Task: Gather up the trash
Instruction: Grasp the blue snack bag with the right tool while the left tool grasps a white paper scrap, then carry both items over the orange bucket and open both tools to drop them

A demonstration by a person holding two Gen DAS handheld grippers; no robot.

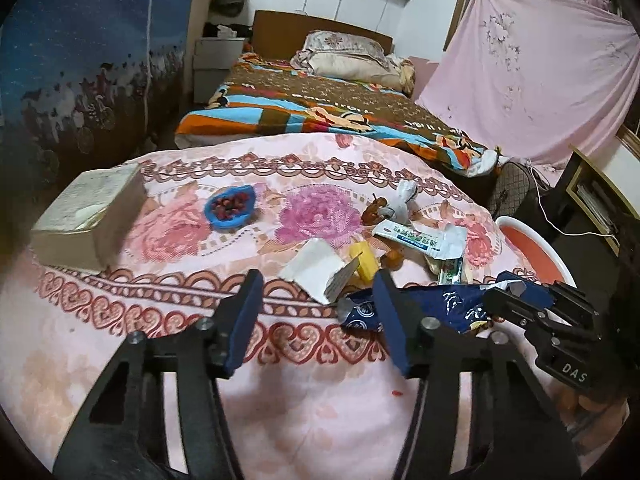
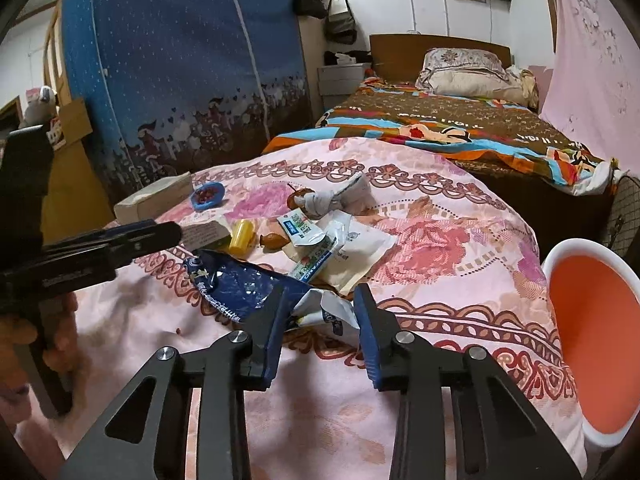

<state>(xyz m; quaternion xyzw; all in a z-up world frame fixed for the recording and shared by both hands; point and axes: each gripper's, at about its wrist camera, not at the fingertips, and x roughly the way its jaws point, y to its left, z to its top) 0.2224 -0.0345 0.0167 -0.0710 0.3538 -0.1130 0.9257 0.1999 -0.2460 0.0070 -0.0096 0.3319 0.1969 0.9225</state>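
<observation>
My right gripper (image 2: 320, 308) has the torn white end of the dark blue wrapper (image 2: 236, 288) between its blue pads, which look to be closing on it, though I cannot tell if they truly pinch it. My left gripper (image 1: 316, 296) stands apart, with only the pink flowered cloth (image 1: 200, 240) between its fingers; the wrapper's crumpled tip lies just beside its right finger.

Only the right wrist view shows the orange bin (image 2: 592, 344) in full, off the wrapper's right, and my hand (image 2: 56, 344) on the left handle. The left wrist view shows only the bin's rim, beyond the wrapper. It gives the better look at the grey box (image 1: 88, 220) and the blue dish (image 1: 230, 208) of red bits, far left of the wrapper.

Just beyond the wrapper lie a yellow cap (image 2: 242, 236), a white carton (image 1: 316, 272) and printed sachets (image 2: 308, 228); their print is unreadable. The brown scraps among them I cannot identify.
</observation>
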